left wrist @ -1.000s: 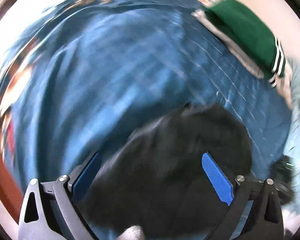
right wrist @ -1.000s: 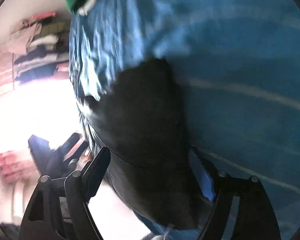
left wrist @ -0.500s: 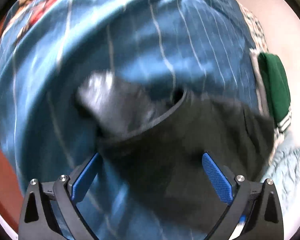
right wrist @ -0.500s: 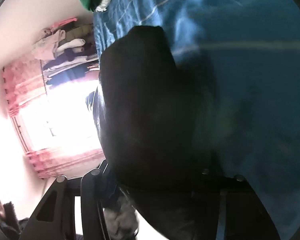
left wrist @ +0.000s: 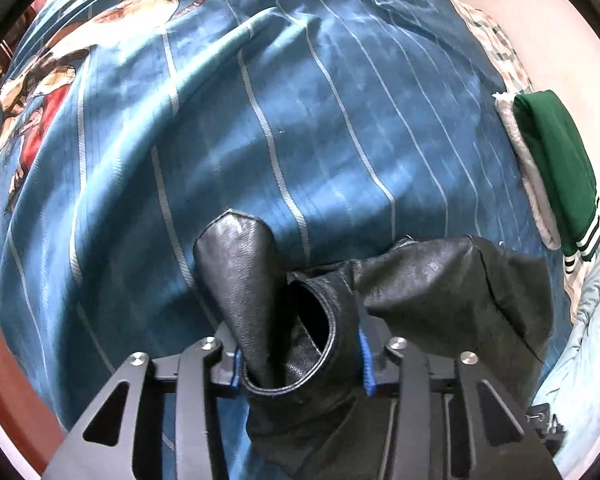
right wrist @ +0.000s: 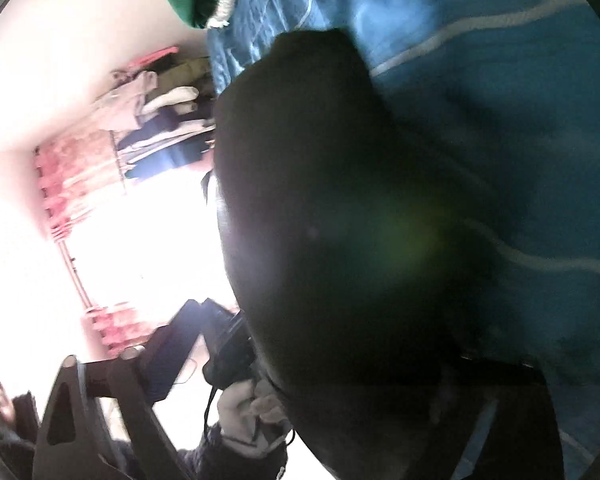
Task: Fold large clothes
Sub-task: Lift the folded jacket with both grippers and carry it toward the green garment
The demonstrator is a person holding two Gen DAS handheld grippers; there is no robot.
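Left wrist view: left gripper (left wrist: 300,364), spread wide half a second ago, is now clenched on the black leather garment (left wrist: 440,288); a collar flap stands up between the blue pads, the rest draping right over the blue striped bedspread (left wrist: 260,120). A folded green garment with white stripes (left wrist: 556,172) lies at the bed's right edge. Right wrist view: the black leather fills the frame over the right gripper (right wrist: 340,380); grip state cannot be told. No legible writing.

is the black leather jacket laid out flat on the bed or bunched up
Bunched up. The black leather jacket hangs crumpled from the shut left gripper above the blue striped bedspread, not spread flat.
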